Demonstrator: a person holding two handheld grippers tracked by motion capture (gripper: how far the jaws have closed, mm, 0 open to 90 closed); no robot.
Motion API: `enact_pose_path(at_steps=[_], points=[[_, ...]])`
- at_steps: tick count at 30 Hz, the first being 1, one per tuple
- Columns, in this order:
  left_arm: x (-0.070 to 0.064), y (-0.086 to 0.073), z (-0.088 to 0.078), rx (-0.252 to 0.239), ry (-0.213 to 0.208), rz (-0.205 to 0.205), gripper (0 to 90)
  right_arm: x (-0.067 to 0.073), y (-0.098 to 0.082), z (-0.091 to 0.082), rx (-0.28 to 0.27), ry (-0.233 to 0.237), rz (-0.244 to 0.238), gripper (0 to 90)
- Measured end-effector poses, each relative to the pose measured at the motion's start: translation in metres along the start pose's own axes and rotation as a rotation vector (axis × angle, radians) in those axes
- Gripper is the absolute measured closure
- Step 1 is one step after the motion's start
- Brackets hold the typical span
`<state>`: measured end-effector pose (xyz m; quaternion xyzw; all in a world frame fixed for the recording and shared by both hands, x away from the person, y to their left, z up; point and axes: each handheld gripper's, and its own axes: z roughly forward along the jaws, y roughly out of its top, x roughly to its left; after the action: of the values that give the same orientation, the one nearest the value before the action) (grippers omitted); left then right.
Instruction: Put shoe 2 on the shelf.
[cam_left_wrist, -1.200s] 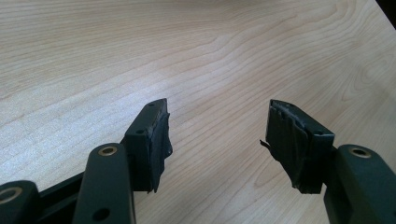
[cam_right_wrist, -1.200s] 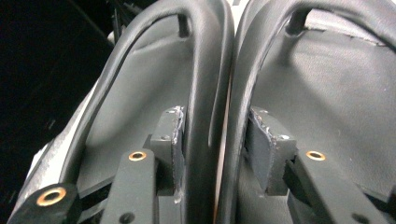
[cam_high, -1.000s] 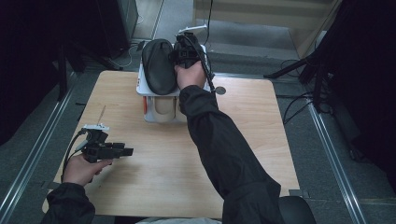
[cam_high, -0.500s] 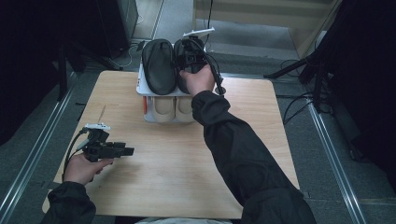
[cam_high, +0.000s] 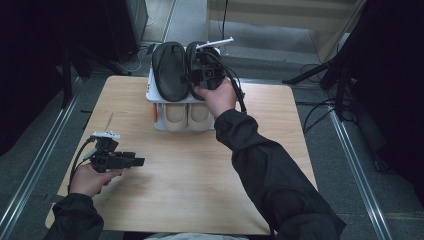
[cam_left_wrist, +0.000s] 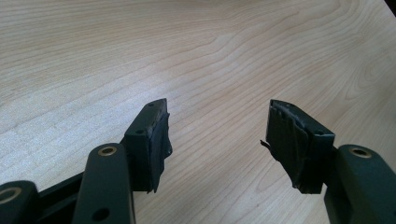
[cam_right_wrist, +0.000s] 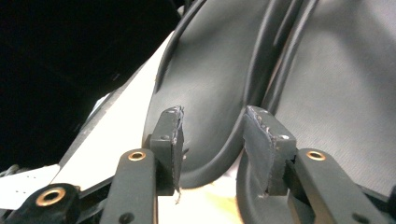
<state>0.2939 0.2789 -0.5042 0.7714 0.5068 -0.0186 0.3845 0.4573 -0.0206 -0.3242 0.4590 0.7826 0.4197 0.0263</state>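
On the pale wood-grain counter (cam_high: 200, 170), a white rack (cam_high: 156, 107) at the far edge carries two dark, smooth oval insoles lying side by side on its top, with a pair of beige, rounded ones tucked in the tier beneath (cam_high: 186, 114). The left black insole (cam_high: 170, 70) is matte and slightly dished, with a raised rim running round its outline; the right black insole (cam_high: 196, 52) lies touching it along the long edge and is partly covered by the hand. The right tool (cam_right_wrist: 212, 140) sits over that pair, its black, tape-wrapped pads (frayed at the corners) parted about halfway, straddling the heel rim of the left insole without visibly pressing on it. The left tool (cam_left_wrist: 217, 140) rests low over bare counter near the front left corner, well apart from the rack, its ribbed pads standing wide apart with nothing between them. A glossy black cable (cam_high: 240, 95) loops from the right tool past the wrist.
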Motion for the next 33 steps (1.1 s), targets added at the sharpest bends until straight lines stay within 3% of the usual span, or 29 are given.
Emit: enact_pose_path(at_steps=[5,9,10,15,19,22,33], points=[[0.0,0.0,0.0,-0.005,0.003,-0.003,39.8,0.003,-0.011,-0.008,0.008,0.023,-0.023,57.9],[-0.001,0.001,0.001,-0.004,-0.001,-0.003,39.8,0.004,-0.021,-0.016,0.023,0.058,-0.037,57.0],[-0.001,0.001,0.001,-0.008,0.004,0.008,39.8,0.004,-0.028,-0.019,0.021,0.086,-0.058,57.0],[-0.002,0.002,0.001,-0.015,0.003,0.012,39.8,0.005,-0.042,-0.023,0.032,0.112,-0.079,56.9],[-0.002,0.002,0.001,-0.013,0.005,0.014,39.8,0.007,-0.057,-0.026,0.043,0.128,-0.122,55.9],[-0.003,0.003,0.001,-0.016,0.0,0.015,39.5,0.007,-0.07,-0.029,0.054,0.148,-0.185,55.7],[-0.005,0.004,0.003,-0.017,0.0,0.025,39.3,-0.003,-0.105,-0.027,0.06,0.235,-0.229,54.5]])
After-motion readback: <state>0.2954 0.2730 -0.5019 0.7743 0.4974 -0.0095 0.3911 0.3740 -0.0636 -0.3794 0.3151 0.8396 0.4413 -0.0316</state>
